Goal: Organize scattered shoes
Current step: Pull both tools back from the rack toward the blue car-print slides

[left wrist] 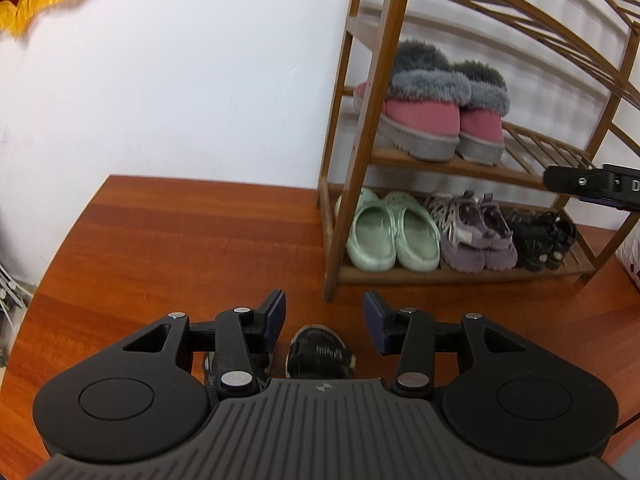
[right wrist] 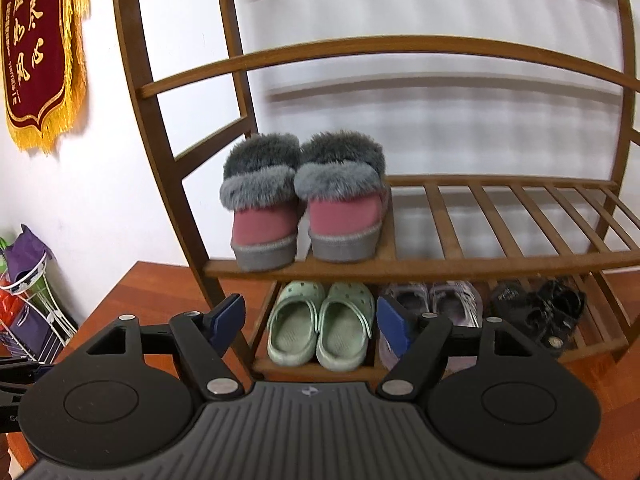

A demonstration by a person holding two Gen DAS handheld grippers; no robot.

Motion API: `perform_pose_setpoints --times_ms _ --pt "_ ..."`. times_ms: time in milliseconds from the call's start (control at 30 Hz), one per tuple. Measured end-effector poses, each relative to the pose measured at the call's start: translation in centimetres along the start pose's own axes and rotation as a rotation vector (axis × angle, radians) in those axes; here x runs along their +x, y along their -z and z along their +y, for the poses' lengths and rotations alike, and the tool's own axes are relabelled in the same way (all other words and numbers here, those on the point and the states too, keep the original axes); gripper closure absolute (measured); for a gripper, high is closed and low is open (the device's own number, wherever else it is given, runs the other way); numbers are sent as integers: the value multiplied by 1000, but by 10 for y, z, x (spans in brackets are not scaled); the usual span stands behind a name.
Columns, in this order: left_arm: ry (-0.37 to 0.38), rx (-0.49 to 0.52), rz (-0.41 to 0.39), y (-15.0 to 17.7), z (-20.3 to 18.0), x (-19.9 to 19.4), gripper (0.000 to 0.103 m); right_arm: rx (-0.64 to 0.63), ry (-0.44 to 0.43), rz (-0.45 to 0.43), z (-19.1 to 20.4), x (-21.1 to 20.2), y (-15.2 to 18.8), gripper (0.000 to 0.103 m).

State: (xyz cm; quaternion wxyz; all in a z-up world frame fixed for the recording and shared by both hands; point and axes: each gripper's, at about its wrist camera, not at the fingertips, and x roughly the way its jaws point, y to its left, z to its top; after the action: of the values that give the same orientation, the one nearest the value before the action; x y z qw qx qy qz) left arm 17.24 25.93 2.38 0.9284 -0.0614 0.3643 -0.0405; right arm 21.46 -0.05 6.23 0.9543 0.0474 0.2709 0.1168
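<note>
Slatted shelf (right wrist: 520, 216) lies bare right of the furry slippers (right wrist: 304, 196).

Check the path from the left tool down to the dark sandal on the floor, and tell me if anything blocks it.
Nothing visible does. The left tool is open with nothing between its fingers, and the dark sandal lies on the floor right below the gap. A second dark shoe beside it is mostly hidden under the left finger.

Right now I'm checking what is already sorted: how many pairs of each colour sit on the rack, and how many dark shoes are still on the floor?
Pink fur-lined pairs, middle shelf: 1
Green clog pairs, bottom shelf: 1
Purple pairs, bottom shelf: 1
Black sandal pairs, bottom shelf: 1
Total on the rack: 4 pairs
Dark shoes on the floor: 2, one mostly hidden behind the left gripper.
</note>
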Motion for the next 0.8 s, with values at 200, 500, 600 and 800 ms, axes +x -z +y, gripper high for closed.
perform_pose_setpoints --times_ms 200,500,600,800 --pt "2 -7 22 18 -8 -8 56 7 1 48 -15 -21 23 24" --pt "-2 -10 29 51 -44 -30 54 -4 -1 106 -49 -48 56 23" --pt "-10 -23 37 69 -65 -38 53 -13 -12 122 -62 -56 65 23" --pt "-29 -54 59 102 -95 -45 52 -35 -30 158 -88 -77 86 23"
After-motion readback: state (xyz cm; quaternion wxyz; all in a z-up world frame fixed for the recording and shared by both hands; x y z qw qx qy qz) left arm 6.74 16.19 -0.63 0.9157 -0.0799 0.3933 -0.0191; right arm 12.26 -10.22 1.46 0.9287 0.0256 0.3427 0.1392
